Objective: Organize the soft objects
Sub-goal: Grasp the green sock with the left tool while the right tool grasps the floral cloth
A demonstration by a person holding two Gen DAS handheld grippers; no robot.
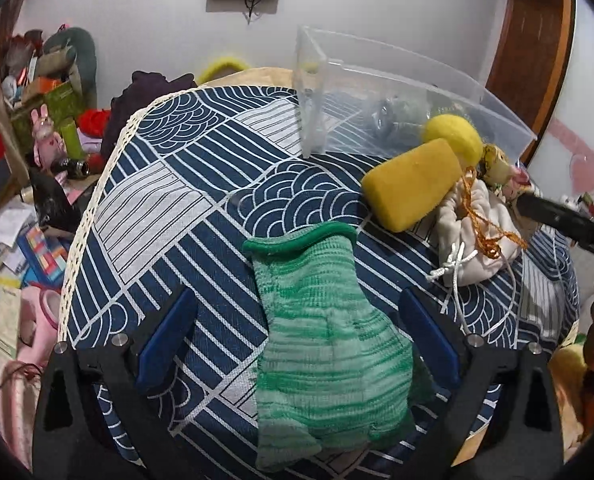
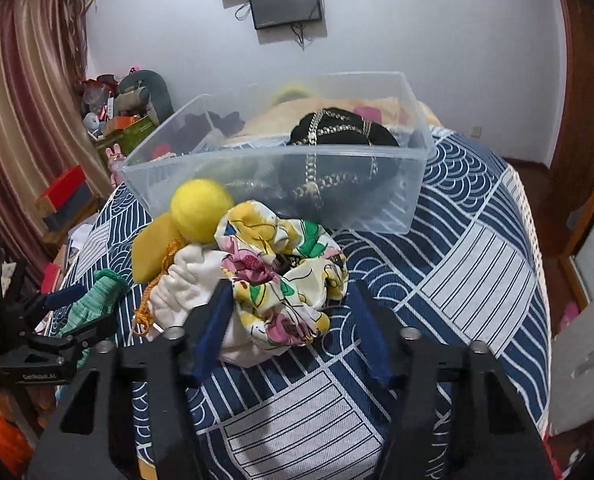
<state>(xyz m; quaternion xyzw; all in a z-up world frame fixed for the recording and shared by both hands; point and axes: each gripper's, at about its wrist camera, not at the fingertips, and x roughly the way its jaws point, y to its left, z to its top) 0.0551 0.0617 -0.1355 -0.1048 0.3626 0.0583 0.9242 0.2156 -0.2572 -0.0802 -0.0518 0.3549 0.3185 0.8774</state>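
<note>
Straddling green cloth (image 1: pixel 329 344), left gripper (image 1: pixel 301 344) jaws wide; right gripper (image 2: pixel 293 332) jaws wide around floral scrunchie (image 2: pixel 285 268).

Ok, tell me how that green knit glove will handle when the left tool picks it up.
The green knit glove lies flat and creased between the open left tool, so it will probably droop from wherever it is pinched. It looks thin and likely light. Its open weave should grip rather than slip.
</note>
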